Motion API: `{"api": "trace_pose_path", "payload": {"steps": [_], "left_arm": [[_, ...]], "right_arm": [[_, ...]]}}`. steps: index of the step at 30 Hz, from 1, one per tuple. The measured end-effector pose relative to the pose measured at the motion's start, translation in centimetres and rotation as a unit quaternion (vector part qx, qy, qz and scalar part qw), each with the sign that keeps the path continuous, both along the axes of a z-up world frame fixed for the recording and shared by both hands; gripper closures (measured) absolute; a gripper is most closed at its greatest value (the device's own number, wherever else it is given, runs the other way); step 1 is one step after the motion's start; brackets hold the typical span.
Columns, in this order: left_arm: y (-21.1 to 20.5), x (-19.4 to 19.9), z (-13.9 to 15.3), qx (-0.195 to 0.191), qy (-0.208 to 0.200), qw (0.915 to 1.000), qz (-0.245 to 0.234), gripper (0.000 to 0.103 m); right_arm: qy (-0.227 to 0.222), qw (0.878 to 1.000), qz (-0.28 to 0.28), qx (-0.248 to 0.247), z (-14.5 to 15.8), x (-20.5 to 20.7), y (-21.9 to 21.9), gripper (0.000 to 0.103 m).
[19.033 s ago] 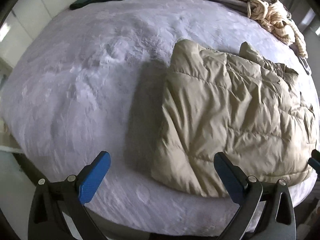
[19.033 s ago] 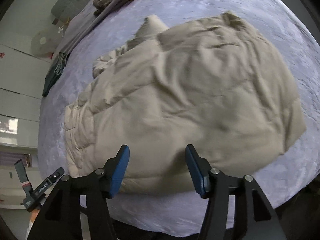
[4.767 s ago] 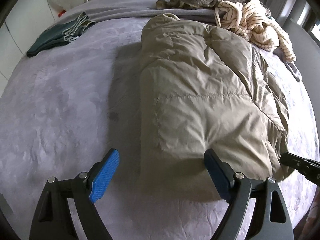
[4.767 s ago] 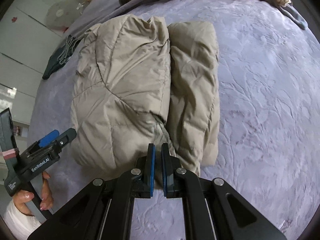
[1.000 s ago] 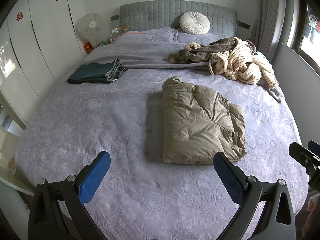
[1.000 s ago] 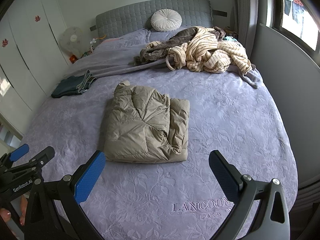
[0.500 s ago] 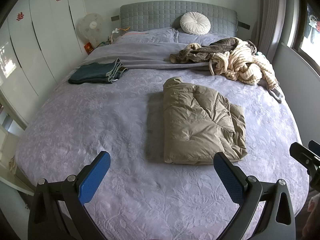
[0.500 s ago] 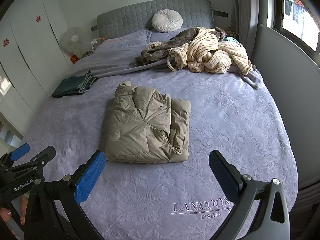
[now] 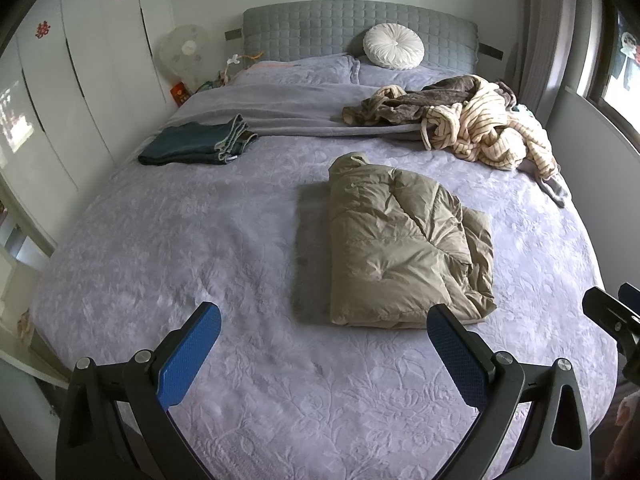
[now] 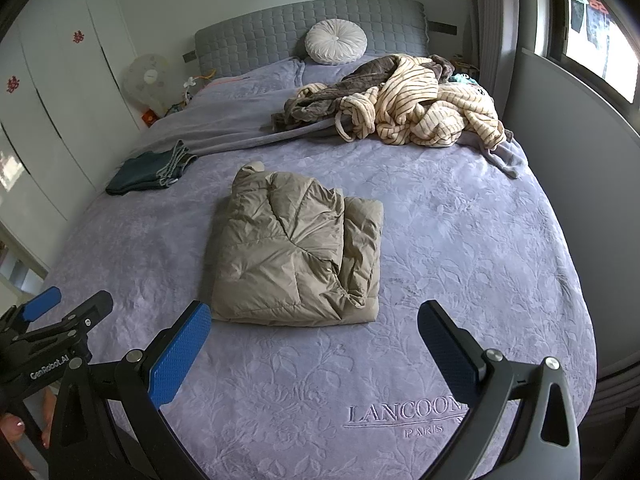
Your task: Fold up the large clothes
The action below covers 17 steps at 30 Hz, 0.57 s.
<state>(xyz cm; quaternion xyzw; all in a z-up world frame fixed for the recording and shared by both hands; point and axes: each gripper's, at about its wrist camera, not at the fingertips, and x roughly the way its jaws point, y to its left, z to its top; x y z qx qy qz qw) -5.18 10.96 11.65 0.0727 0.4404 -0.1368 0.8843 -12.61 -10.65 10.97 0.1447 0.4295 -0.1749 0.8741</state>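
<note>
A beige puffer jacket [image 9: 400, 248] lies folded into a compact rectangle in the middle of the purple bedspread [image 9: 180, 240]; it also shows in the right wrist view [image 10: 296, 252]. My left gripper [image 9: 324, 344] is open and empty, held back above the foot of the bed, apart from the jacket. My right gripper [image 10: 312, 340] is open and empty, also back near the foot. The left gripper shows at the left edge of the right wrist view [image 10: 52, 320].
A pile of striped and brown clothes [image 9: 472, 124] lies at the far right of the bed. A folded dark green garment [image 9: 196, 144] lies at the far left. A round white cushion [image 9: 394, 46] leans on the grey headboard. White wardrobes stand left, a wall right.
Since several seconds ago both grippers let go of the jacket and drew back from it, and the right gripper opened. Over the last second almost nothing has moved.
</note>
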Motion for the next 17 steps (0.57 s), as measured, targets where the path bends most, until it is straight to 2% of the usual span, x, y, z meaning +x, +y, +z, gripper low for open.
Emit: {"api": "trace_pose_path", "payload": {"steps": [17], "left_arm": [[1.0,0.0,0.5,0.0,-0.01,0.9999,-0.002,0.0]], "right_arm": [[0.0,1.0,-0.002,0.0,0.0,-0.1,0.3,0.0]]}}
